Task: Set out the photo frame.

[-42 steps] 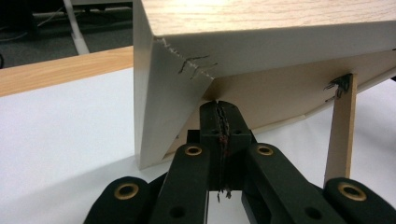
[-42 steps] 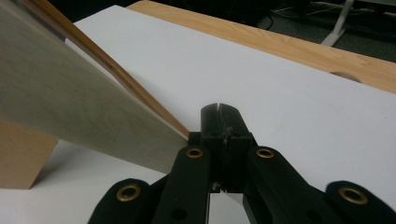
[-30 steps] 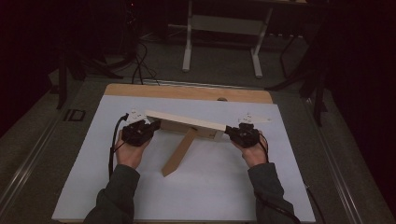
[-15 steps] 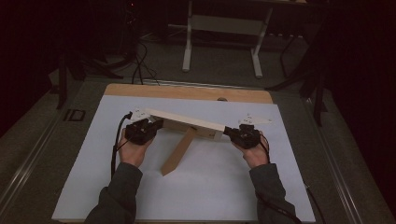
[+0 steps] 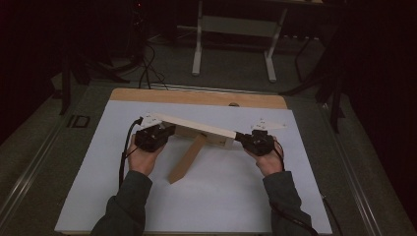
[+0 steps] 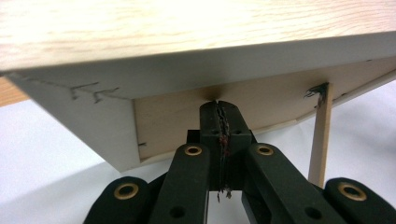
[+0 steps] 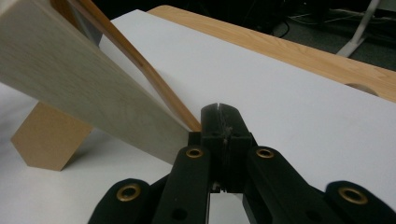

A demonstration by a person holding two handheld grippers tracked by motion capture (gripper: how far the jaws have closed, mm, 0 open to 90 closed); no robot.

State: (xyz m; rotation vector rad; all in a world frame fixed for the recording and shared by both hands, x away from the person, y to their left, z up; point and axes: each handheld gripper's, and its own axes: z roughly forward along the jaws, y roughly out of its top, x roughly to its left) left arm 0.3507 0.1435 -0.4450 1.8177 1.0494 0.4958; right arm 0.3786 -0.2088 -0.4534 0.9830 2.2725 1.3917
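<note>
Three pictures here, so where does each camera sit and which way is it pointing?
High view: above the person's side, looking forward and down on the table; both forearms, left gripper and right gripper show.
Left gripper view: rides that gripper, looking along its shut jaws under the wooden board.
Right gripper view: rides that gripper, looking along its shut jaws across the table, board at left.
Shared: the board and its wooden block appear in the high and right gripper views.
</note>
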